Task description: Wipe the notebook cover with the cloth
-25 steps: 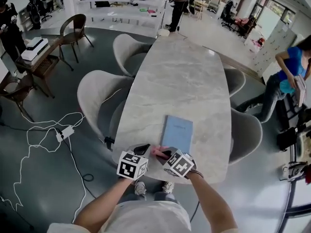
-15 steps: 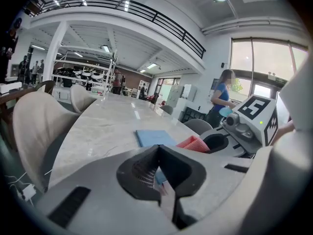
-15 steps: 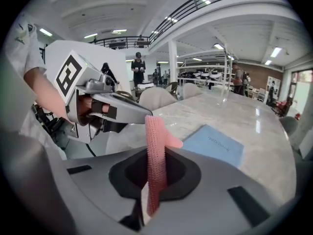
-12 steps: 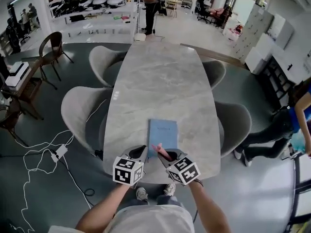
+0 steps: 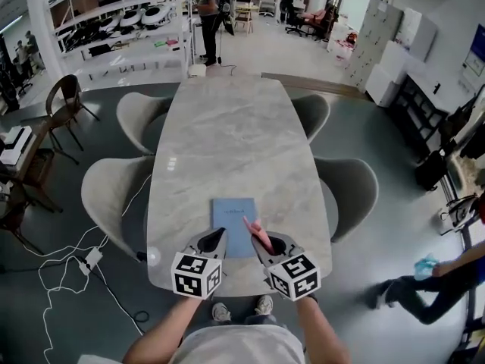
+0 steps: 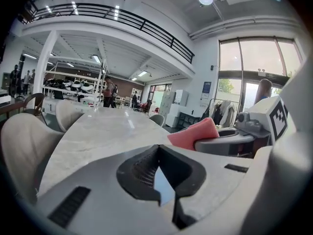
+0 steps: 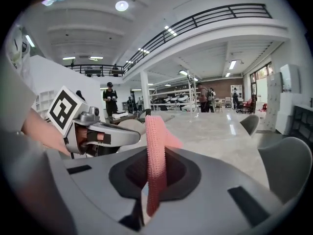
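Observation:
A pale blue notebook [image 5: 232,220] lies flat near the front end of the long marble table [image 5: 227,135]. My right gripper [image 5: 262,241] is shut on a pink cloth [image 5: 255,232], which sticks up over the notebook's near right corner. In the right gripper view the cloth [image 7: 156,165] stands as a strip pinched between the jaws. My left gripper [image 5: 215,237] hovers over the notebook's near left corner, its jaws together and holding nothing. The left gripper view shows a sliver of blue cover under its jaws [image 6: 157,156] and the cloth [image 6: 194,133] off to the right.
Grey shell chairs [image 5: 112,192] [image 5: 350,182] stand along both sides of the table. White cables [image 5: 72,268] trail on the floor at left. A person [image 5: 424,283] moves past at the lower right; others stand far back by the shelves.
The head view has swung, so the table now sits centred. Both grippers have shifted slightly over the notebook's near end, the cloth still in the right one. The person at right has moved on.

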### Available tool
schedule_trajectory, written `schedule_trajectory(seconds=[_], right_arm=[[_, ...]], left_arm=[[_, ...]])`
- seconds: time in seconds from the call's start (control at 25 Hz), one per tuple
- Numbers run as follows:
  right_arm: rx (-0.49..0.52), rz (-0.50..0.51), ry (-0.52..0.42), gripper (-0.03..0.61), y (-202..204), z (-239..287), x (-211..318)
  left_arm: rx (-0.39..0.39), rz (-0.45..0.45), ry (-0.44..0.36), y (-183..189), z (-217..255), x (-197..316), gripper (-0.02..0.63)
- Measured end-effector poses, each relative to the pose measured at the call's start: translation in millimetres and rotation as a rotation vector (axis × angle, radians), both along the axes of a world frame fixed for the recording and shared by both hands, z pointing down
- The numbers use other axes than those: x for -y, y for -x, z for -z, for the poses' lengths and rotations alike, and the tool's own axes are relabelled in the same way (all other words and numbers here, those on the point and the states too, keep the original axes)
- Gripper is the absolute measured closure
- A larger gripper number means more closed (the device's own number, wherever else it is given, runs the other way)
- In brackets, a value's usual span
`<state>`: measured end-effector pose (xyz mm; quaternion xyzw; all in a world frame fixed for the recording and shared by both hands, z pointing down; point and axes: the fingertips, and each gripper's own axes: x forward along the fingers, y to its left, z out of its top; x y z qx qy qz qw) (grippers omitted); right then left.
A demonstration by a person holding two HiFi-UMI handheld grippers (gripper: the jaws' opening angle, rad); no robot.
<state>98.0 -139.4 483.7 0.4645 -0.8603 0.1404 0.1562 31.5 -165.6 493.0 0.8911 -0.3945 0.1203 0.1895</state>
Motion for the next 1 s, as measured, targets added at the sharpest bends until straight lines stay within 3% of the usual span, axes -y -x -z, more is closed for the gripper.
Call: schedule_trajectory(seconds=[0.52,1.0], right_arm=[[0.151,-0.128,-0.101,0.563,-84.0,50.5,5.8],[0.186,-0.113,-0.109,0.565,-106.8,52.9,18.5]], left_arm=[[0.039,0.056,-0.067,-51.1,32.1,-0.3,0.607],[0.063,0.105,-0.086,-63.9,38.0,5.2,0.607]])
